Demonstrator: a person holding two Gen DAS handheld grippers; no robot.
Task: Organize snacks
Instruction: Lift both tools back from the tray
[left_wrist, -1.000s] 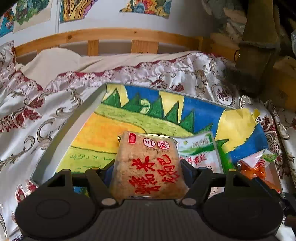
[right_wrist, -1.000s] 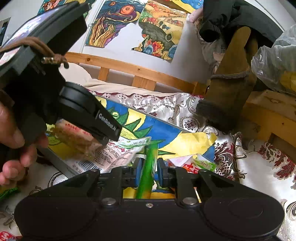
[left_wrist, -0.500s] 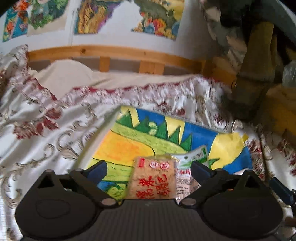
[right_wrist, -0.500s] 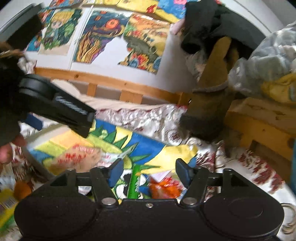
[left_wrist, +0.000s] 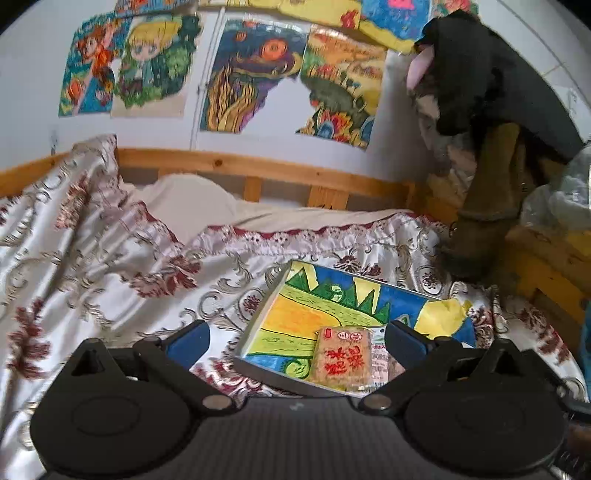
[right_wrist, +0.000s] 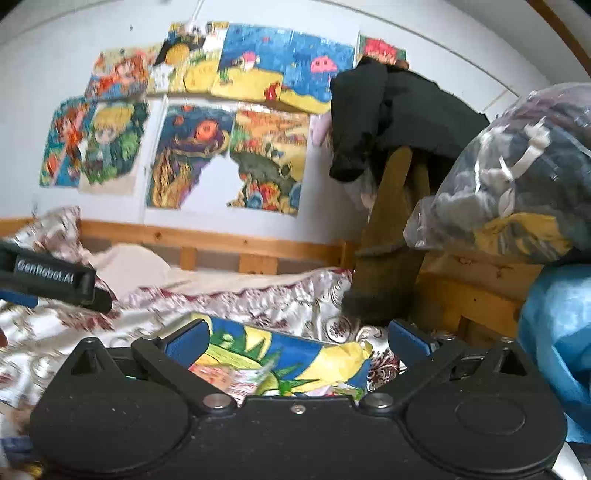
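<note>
Both tongs have let go and drawn up and back from the painted tray (left_wrist: 271, 306) since a second ago: then the left tongs (left_wrist: 297, 341) were around the brown rice-cake packet (left_wrist: 341, 356) and the right tongs (right_wrist: 297, 341) pinched a green stick snack; now each pair has just been opening, stands spread wide, and has nothing between its pads.

From the left wrist view the rice-cake packet lies flat in the tray's near end, its long axis running roughly away from the camera, with a white packet (left_wrist: 380, 360) tucked just beside it on the right. It sits below and slightly right of the midline of the left tongs, so the tray's contents lie forward and down from that hand.

From the right wrist view the tray (right_wrist: 295, 349) shows between the blue pads, partly hidden by the tool's body; the snacks in it are blurred, and I cannot pick out the green stick with confidence, though a streak of green near the lower edge may be it. The left tool's black finger (right_wrist: 55, 278) crosses the left side of this view, above the bedspread (right_wrist: 277, 299).

Judging by this, two snacks are placed and the next move is a reach for loose ones on the bed; none shows clearly, so which hand is nearer cannot be told.
</note>
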